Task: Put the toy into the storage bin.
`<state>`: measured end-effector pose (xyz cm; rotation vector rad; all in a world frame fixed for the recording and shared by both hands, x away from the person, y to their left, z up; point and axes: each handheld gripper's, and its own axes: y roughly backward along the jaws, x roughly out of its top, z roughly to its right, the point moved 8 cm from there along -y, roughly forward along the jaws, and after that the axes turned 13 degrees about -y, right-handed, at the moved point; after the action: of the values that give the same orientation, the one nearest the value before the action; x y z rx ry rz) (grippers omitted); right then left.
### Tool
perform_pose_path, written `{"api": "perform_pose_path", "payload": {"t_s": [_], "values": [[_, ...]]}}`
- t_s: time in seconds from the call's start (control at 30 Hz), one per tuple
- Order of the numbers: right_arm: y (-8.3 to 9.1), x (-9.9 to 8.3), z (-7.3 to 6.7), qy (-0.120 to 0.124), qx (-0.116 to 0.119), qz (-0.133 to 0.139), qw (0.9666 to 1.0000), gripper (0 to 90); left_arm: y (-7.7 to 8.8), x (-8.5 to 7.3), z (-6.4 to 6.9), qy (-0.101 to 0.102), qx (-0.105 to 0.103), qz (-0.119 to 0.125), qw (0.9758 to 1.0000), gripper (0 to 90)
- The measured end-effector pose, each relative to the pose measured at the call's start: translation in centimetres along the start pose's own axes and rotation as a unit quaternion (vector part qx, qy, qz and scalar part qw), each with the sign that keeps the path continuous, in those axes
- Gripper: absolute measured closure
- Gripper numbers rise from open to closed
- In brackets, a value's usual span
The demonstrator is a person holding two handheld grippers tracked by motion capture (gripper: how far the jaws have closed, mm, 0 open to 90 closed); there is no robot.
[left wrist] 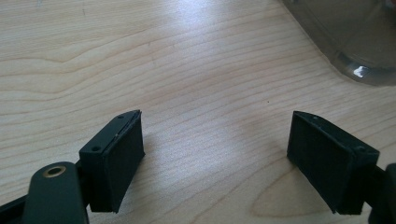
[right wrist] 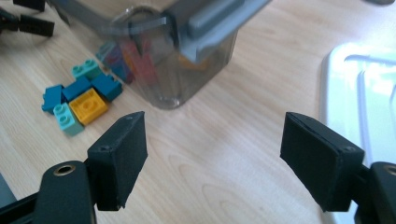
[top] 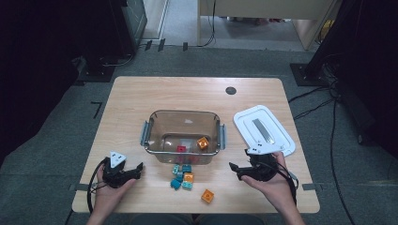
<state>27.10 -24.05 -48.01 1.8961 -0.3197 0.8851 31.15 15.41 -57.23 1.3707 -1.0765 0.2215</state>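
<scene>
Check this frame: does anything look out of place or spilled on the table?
Nothing is damaged. Loose bricks lie on the table outside the clear container, one orange brick apart from the cluster, and the white lid is off, lying beside it.

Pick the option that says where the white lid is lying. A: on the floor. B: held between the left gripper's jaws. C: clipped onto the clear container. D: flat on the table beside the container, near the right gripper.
D: the white lid lies flat on the table, apart from the open clear container, just beyond the right gripper.

Light wooden table [top: 141, 98], grey carpet floor [top: 56, 154], dark surroundings
</scene>
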Motion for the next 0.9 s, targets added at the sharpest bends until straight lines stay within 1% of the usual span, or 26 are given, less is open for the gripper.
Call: {"api": "perform_pose_path", "payload": {"t_s": [0.03, 0.07, 0.13, 0.27, 0.33, 0.5, 0.57, 0.7, 0.9], "values": [[-0.2, -0.4, 0.0, -0.002, 0.002, -0.002, 1.0000, 23.4, 0.0, 0.0, 0.0, 0.000, 0.000, 0.000, 1.0000, 18.6], [-0.5, -1.1, -0.1, -0.005, 0.006, -0.008, 0.9999, 23.6, 0.0, 0.0, 0.0, 0.000, 0.000, 0.000, 1.0000, 18.6], [-0.7, -1.4, -0.2, -0.006, 0.008, -0.010, 0.9999, 23.9, 0.0, 0.0, 0.0, 0.000, 0.000, 0.000, 1.0000, 18.6], [-1.6, -2.8, -1.0, -0.002, 0.019, -0.015, 0.9997, 24.6, 0.0, 0.0, 0.0, 0.000, 0.000, 0.000, 1.0000, 18.6], [-1.7, -3.0, -1.2, -0.002, 0.020, -0.016, 0.9997, 24.8, 0.0, 0.0, 0.0, 0.000, 0.000, 0.000, 1.0000, 18.6], [-2.2, -3.7, -2.2, 0.007, 0.031, -0.016, 0.9994, 26.4, 0.0, 0.0, 0.0, 0.000, 0.000, 0.000, 1.0000, 18.6], [-2.5, -4.1, -2.8, 0.014, 0.037, -0.019, 0.9990, 26.6, 0.0, 0.0, 0.0, 0.000, 0.000, 0.000, 1.0000, 18.6], [-3.1, -4.9, -4.0, 0.026, 0.045, -0.031, 0.9982, 26.7, 0.0, 0.0, 0.0, 0.000, 0.000, 0.000, 1.0000, 18.6], [-3.7, -5.8, -5.6, 0.041, 0.061, -0.041, 0.9965, 28.5, 0.0, 0.0, 0.0, 0.000, 0.000, 0.000, 1.0000, 18.6]]}}
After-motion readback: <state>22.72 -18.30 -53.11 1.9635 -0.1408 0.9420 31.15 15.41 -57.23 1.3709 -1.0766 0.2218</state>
